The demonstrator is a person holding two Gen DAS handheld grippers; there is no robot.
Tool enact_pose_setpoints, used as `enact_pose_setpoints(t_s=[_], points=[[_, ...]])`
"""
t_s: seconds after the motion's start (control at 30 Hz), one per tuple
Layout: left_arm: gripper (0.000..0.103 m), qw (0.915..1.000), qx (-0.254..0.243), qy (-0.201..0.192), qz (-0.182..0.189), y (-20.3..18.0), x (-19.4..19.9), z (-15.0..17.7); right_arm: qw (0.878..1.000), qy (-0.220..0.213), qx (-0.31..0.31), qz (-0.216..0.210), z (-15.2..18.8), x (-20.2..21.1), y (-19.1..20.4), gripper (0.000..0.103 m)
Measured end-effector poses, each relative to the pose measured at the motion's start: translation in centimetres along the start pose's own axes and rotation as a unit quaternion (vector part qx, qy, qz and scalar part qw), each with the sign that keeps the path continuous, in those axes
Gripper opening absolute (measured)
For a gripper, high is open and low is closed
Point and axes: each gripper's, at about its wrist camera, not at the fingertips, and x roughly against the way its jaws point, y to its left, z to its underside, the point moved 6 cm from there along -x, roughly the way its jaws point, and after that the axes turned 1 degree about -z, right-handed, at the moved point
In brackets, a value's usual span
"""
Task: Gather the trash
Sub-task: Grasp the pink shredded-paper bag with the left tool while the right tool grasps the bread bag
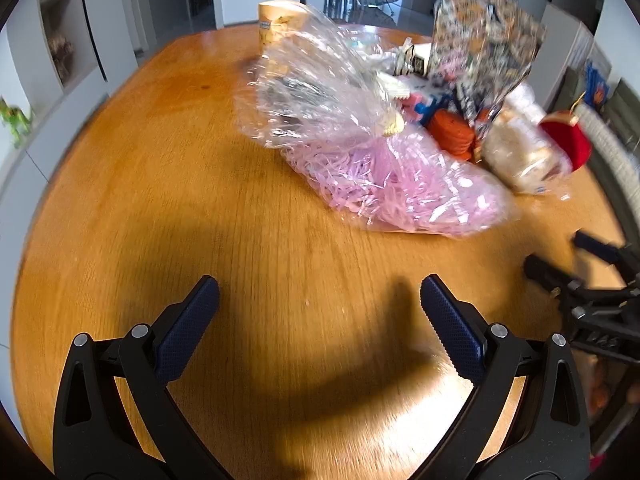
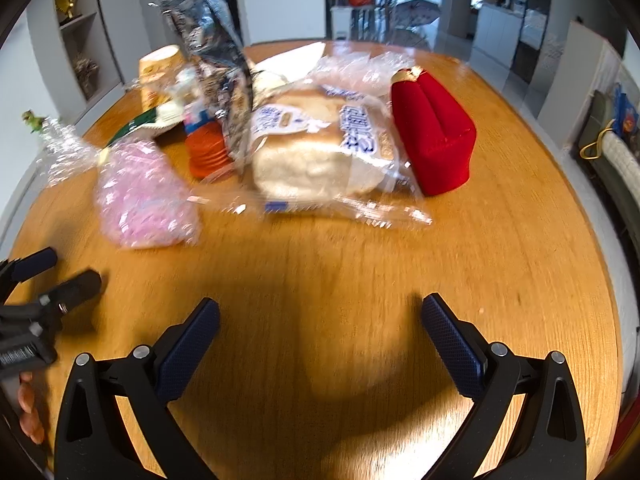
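From my seat, the only writing I can pick out is blue print on the bread bag [image 2: 316, 148], large characters on clear plastic over a pale loaf, too smeared by motion blur to read; the tan cup [image 2: 156, 76] at the far side carries a label I cannot make out either. Both views are soft with blur. My left hand-held gripper [image 1: 319, 300] hangs over bare wood with its jaws spread wide and nothing between them, and my right hand-held gripper [image 2: 320, 320] is likewise wide and empty, its blue pads [image 2: 452, 344] hovering above the round wooden surface [image 2: 520, 240]. The trash sits clustered past mid-surface: a clear bag of pink shredded paper [image 1: 400, 184] nearest the left gripper, with crumpled cellophane [image 1: 316, 84] rising behind it. Beside that lie a stack of orange discs [image 2: 208, 152], a tall dark patterned foil bag [image 2: 212, 40] standing upright behind them, then the bread bag, and a red velvet pouch [image 2: 432, 136] touching its right side. Small items behind the foil bag are hidden or too blurred to name. Fingers [image 2: 30, 416] show at the right view's left edge, cut off by the frame.
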Motion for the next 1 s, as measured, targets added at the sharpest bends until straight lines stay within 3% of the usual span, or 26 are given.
enact_pose_setpoints(t_s=[0.17,0.27,0.47,0.63,0.67,0.7,0.87,0.97,1.0], points=[[0.097,0.9993,0.018,-0.034,-0.001,2.6,4.2,-1.6,0.999,-0.019,-0.005,-0.046,-0.8,3.3,0.5,0.100],[0.097,0.9990,0.029,-0.033,0.001,3.7,5.5,-3.6,0.998,-0.031,0.008,-0.060,-2.0,5.8,1.2,0.100],[0.097,0.9983,0.023,0.003,0.054,0.8,4.1,-7.3,0.996,-0.052,0.033,-0.060,-5.0,8.2,2.4,0.094],[0.096,0.9989,0.019,0.023,0.036,-1.2,0.8,-8.7,0.996,-0.050,0.044,-0.051,-7.9,8.1,2.3,0.081],[0.085,0.9986,0.022,0.028,0.038,-1.3,0.2,-8.8,0.996,-0.047,0.043,-0.055,-8.3,8.2,2.1,0.080],[0.068,0.9984,0.029,0.034,0.035,-1.3,-0.6,-8.6,0.996,-0.043,0.043,-0.059,-8.7,7.9,2.2,0.078],[0.054,0.9954,0.044,0.036,0.078,-0.8,-1.5,-8.0,0.996,-0.025,0.054,-0.070,-10.5,6.0,4.0,0.073],[0.041,0.9924,0.050,0.028,0.109,-0.2,-0.4,-7.7,0.995,-0.023,0.058,-0.073,-10.7,5.7,4.6,0.071],[0.031,0.9903,0.053,0.021,0.127,0.0,0.3,-7.8,0.996,-0.025,0.058,-0.070,-10.7,5.8,4.5,0.071]])
